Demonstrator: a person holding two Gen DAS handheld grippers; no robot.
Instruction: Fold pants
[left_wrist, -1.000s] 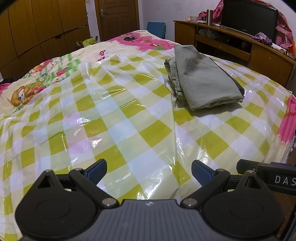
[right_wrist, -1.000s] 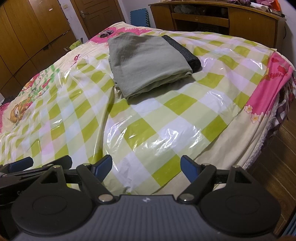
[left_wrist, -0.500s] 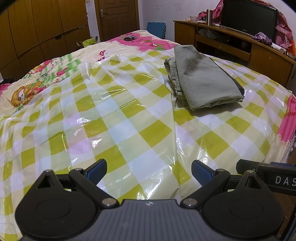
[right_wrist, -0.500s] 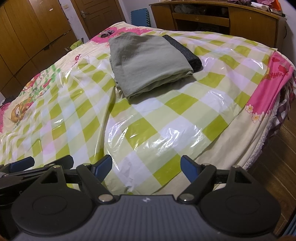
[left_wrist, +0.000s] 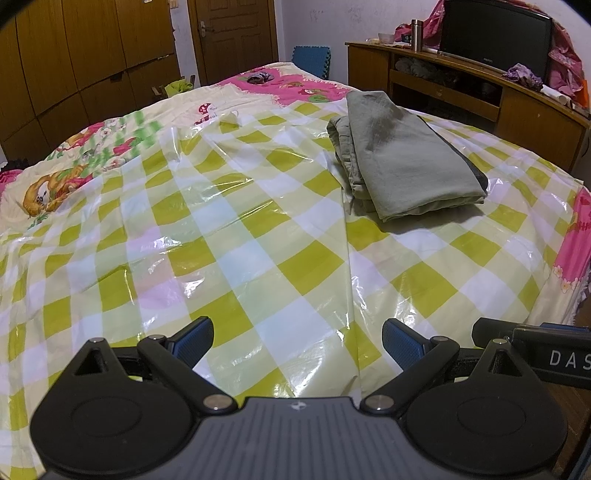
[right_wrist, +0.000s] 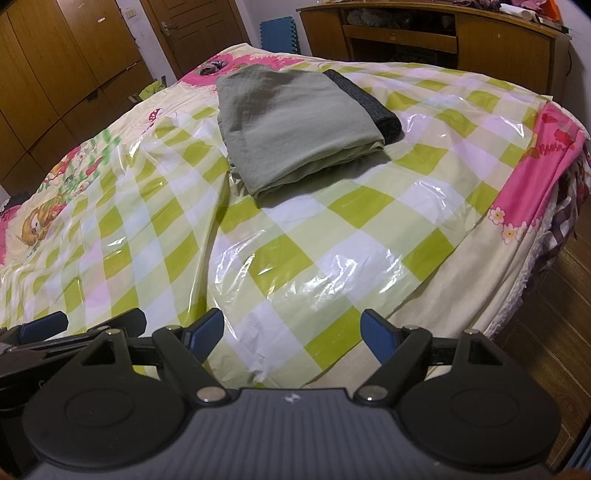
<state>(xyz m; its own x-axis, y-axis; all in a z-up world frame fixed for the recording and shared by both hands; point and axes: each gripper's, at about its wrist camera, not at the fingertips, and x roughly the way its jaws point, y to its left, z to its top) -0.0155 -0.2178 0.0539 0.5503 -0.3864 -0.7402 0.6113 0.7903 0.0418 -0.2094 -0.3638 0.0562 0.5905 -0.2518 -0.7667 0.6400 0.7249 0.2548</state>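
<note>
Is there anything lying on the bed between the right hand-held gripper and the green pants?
Nothing visible. Only bare checkered plastic sheet lies between the open right hand-held gripper and the folded green pants.

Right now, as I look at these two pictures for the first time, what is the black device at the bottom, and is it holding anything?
These are two hand-held tongs, one per hand, each with its own camera looking along its fingers. One picture shows the left tongs, the other the right tongs. Both stand open and hold nothing. Ahead is a bed under a checked plastic sheet. On it lie folded green pants, resting partly on a dark folded garment.
</note>
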